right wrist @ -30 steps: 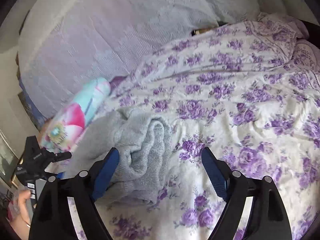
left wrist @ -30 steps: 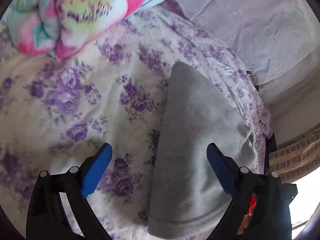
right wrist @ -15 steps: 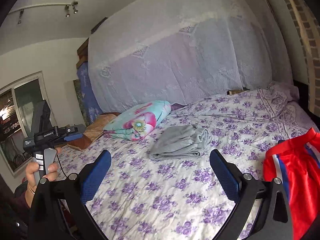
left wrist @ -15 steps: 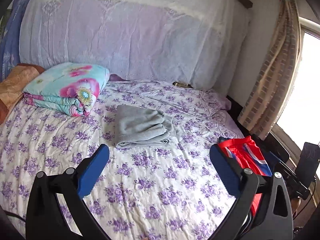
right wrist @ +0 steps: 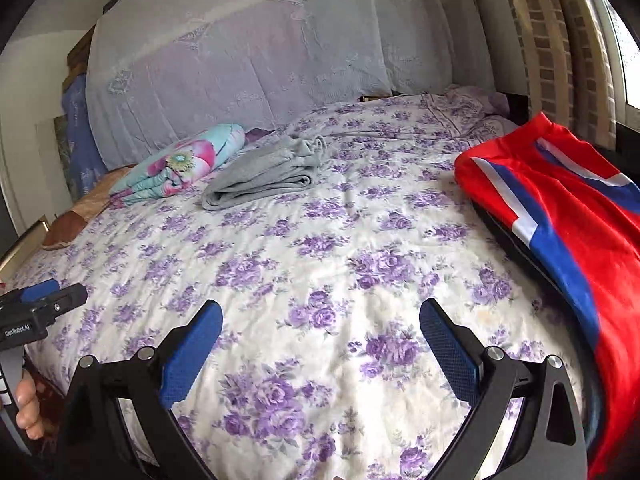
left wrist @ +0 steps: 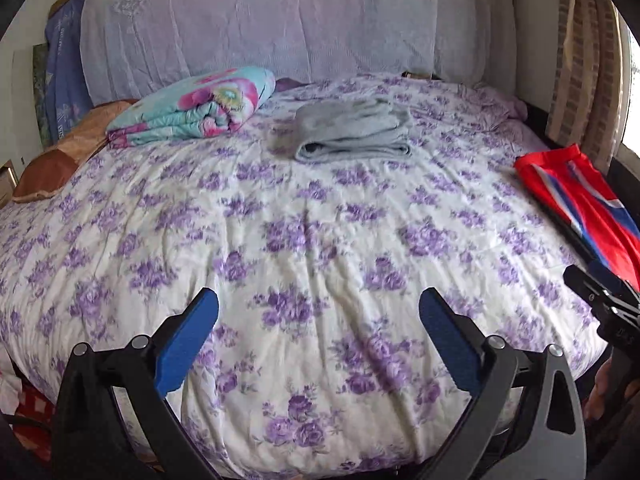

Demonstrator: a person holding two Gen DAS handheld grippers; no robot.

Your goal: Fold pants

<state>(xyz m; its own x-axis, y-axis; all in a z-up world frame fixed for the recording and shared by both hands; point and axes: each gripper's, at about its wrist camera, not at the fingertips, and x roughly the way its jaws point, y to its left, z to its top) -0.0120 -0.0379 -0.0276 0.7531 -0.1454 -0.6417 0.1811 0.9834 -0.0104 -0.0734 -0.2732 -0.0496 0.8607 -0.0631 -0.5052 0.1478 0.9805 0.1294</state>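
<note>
Grey pants (left wrist: 352,132) lie folded in a flat stack at the far middle of the bed; they also show in the right wrist view (right wrist: 268,174). Red pants with blue and white stripes (right wrist: 560,224) hang over the bed's right edge, also in the left wrist view (left wrist: 580,204). My left gripper (left wrist: 318,334) is open and empty above the near part of the bed. My right gripper (right wrist: 320,340) is open and empty, near the bed's front, left of the red pants.
The bed has a white sheet with purple flowers (left wrist: 320,232). A folded floral blanket (left wrist: 200,108) and a brown cushion (left wrist: 56,160) lie at the far left. A white-covered headboard (left wrist: 260,20) stands behind. Curtains (right wrist: 560,40) hang at the right.
Both grippers have pulled back from the grey pants to the near edge of the bed. The grey pants stay folded at the far middle. The red pants have come into view.
</note>
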